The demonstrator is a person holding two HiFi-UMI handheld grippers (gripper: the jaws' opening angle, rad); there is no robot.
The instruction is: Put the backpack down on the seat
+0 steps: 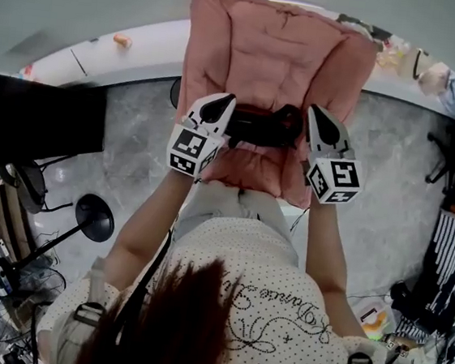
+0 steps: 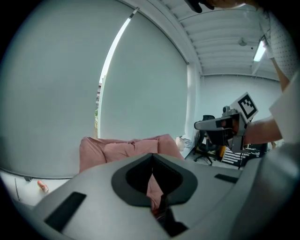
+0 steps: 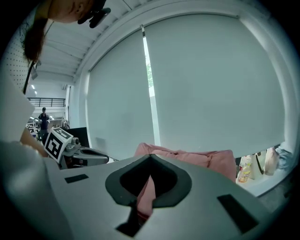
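**Backpack held over pink chair, both tongs clenched**

Head view: black backpack [image 1: 265,127] hangs crosswise betw. the two tongs, in front of the person. It sits over the pink chair [image 1: 267,51], about where the back cushion meets the seat. Can't tell whether it touches the cushion.

Left tongs [image 1: 226,108] are at the backpack's left end and right tongs [image 1: 317,115] at its right end, both angled inward toward it. Marker cubes are on the near side, close to the person's forearms.

Left gripper view: left tongs [image 2: 153,183] have jaws together, w/ a dark bit of the bag pinched low in the slit and pink behind it. The chair [image 2: 122,149] is beyond, against the pale blind, and the right tongs [image 2: 220,124] are off to the right.

Right gripper view: right tongs [image 3: 148,187] likewise have jaws together, clamped on the bag. The chair [image 3: 201,158] is far right of centre and the left tongs [image 3: 82,155] are at left.

Surroundings in head view: grey marbled floor [image 1: 132,158], dark monitor [image 1: 43,119] at left, white ledge [image 1: 103,53] along the far wall.
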